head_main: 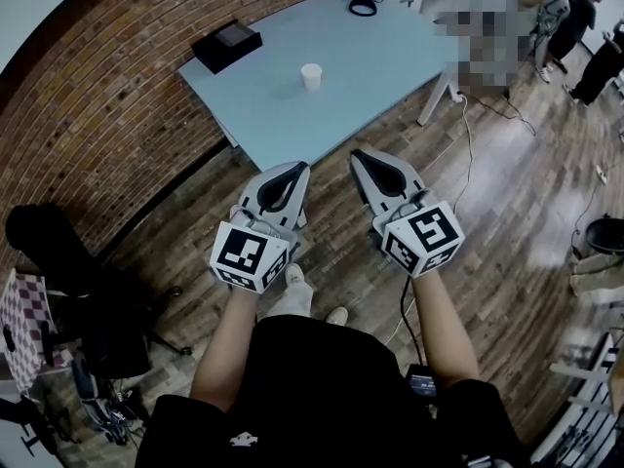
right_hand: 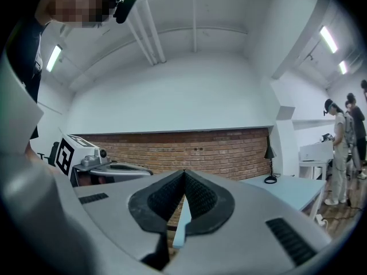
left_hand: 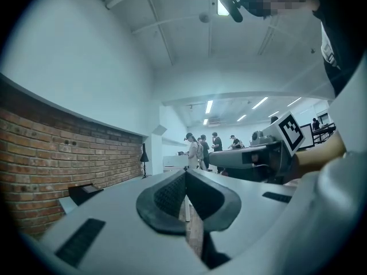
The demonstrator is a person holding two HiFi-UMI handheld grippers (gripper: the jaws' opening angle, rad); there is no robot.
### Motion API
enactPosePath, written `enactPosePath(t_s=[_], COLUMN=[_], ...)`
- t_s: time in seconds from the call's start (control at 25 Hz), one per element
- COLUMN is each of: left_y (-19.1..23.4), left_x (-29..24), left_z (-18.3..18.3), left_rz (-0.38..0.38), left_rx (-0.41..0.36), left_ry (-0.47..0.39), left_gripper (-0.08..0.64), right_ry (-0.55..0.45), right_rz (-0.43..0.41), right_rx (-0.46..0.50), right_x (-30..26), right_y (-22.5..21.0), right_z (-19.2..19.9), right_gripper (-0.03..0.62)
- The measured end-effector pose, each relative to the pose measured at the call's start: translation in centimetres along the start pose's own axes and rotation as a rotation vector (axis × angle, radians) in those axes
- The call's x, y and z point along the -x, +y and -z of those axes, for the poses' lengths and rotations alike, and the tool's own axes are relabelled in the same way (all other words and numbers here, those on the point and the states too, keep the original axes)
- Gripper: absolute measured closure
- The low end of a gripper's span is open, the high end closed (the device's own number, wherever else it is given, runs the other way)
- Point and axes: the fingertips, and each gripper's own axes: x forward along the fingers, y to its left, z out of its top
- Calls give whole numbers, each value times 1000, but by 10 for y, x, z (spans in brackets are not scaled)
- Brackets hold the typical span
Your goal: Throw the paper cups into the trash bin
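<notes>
One white paper cup (head_main: 311, 76) stands upright near the middle of a light blue table (head_main: 390, 57). Both grippers are held side by side over the wooden floor, short of the table's near edge and pointing toward it. My left gripper (head_main: 298, 168) has its jaws together with nothing between them, and my right gripper (head_main: 358, 154) is shut and empty as well. In the left gripper view the pads (left_hand: 172, 196) meet at the tip; the right gripper view shows its pads (right_hand: 200, 196) closed too. The cup is in neither gripper view. I see no trash bin.
A black box (head_main: 226, 45) lies at the table's left corner, and a black desk lamp (right_hand: 269, 164) stands at its far end. A brick wall (head_main: 107, 115) runs along the left, with a black chair (head_main: 68, 261) in front of it. Several people (head_main: 575, 18) stand at the far right.
</notes>
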Motion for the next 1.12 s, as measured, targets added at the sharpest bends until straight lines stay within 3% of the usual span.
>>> enactPosePath(t_s=[0.4, 1.12], left_y=[52, 152], left_x=[-24, -56], left_z=[4, 30], left_rz=[-2, -4], left_rx=[22, 62], left_ry=[-2, 21], left_gripper=[554, 554], right_ry=[-9, 3], right_rz=[-5, 26], right_rx=[-61, -80], right_x=[-52, -149], right_y=[-16, -43], right_z=[2, 13], right_gripper=[589, 589])
